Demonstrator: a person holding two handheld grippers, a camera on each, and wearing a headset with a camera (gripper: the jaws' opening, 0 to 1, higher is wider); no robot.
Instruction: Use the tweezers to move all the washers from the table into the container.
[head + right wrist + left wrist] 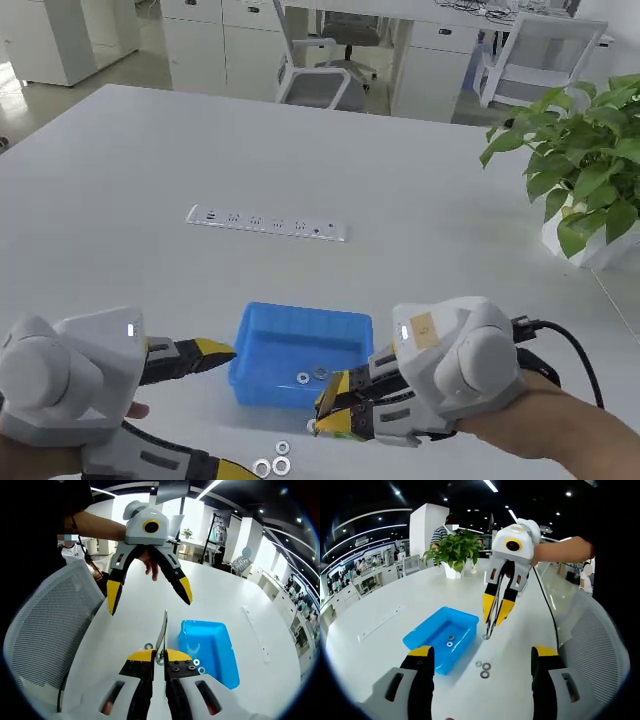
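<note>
Near the front edge of the white table [430, 200] stands the blue container [262, 340], a shallow open tray. Two washers [450, 641] lie on its floor, close together, toward the side that faces the person. Nothing else is inside it.

Outside the tray, three more washers [275, 462] lie on the table in a small group, just beside its near wall.

The right gripper [160, 656] has its jaws pressed together on the tweezers [161, 632], which it grips by the rear part, so the thin points stick forward and down. In the left gripper view the points are over the table just outside the tray's rim, and a small ring [485, 636] sits at the tip. I cannot tell if this ring is pinched or only lies on the table.

The left gripper [150, 605] is spread wide and grips nothing. It is on the other side of the loose washers, pointing toward the tray.

Farther on the table lie a white power strip [268, 223] and, at the right edge, a green plant [585, 160].
</note>
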